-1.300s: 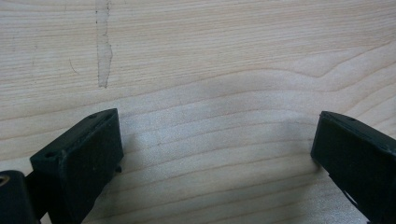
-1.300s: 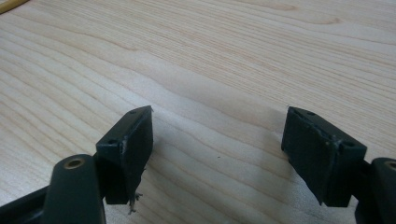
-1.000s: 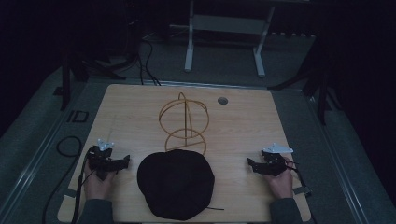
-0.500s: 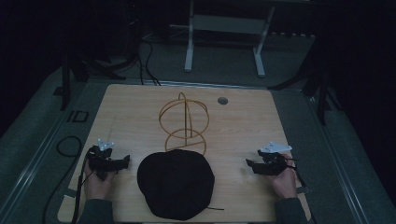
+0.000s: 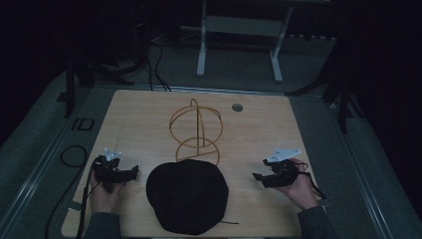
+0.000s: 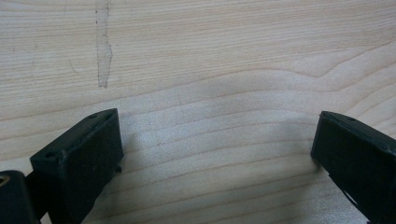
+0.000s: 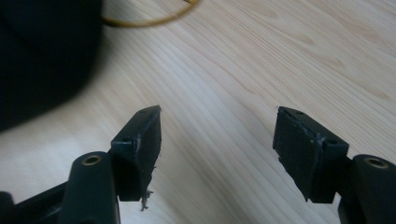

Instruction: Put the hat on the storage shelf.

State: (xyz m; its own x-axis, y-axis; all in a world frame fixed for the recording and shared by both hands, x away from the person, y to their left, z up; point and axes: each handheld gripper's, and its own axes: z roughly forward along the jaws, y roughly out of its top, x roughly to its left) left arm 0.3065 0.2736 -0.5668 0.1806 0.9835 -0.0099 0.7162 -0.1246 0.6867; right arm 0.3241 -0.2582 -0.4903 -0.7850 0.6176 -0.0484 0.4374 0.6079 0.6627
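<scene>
Right gripper view: the right gripper point(image 7: 217, 140) has its jaws spread wide with nothing between them, only bare wood grain of the table point(image 7: 289, 56). The jaws have just been closing a little from their widest setting and remain released. A few frayed fibres hang from the lower edge of the left pad. Ahead and to the left of the jaws lies the black cap point(image 7: 42, 56), with a curve of the wire hat stand point(image 7: 149, 21) just beyond it.

In the high view, the right gripper point(image 5: 261, 177) is held to the right of the black cap point(image 5: 188, 195), apart from it, jaws pointing toward it. The left gripper point(image 5: 130, 173) sits to the left of the cap, near its edge but not touching. In the left gripper view, the left gripper point(image 6: 215, 140) is likewise released, its jaws wide over bare table.

The wire hat stand point(image 5: 196, 130) stands upright just behind the cap, its base ring touching or nearly touching the cap's far edge.

Recommended procedure, as a judgement: approach the cap low from both sides, catch the fabric rim rather than the crown, clench only once cloth fills the pads, then lift evenly toward the stand without snagging the wire.
</scene>
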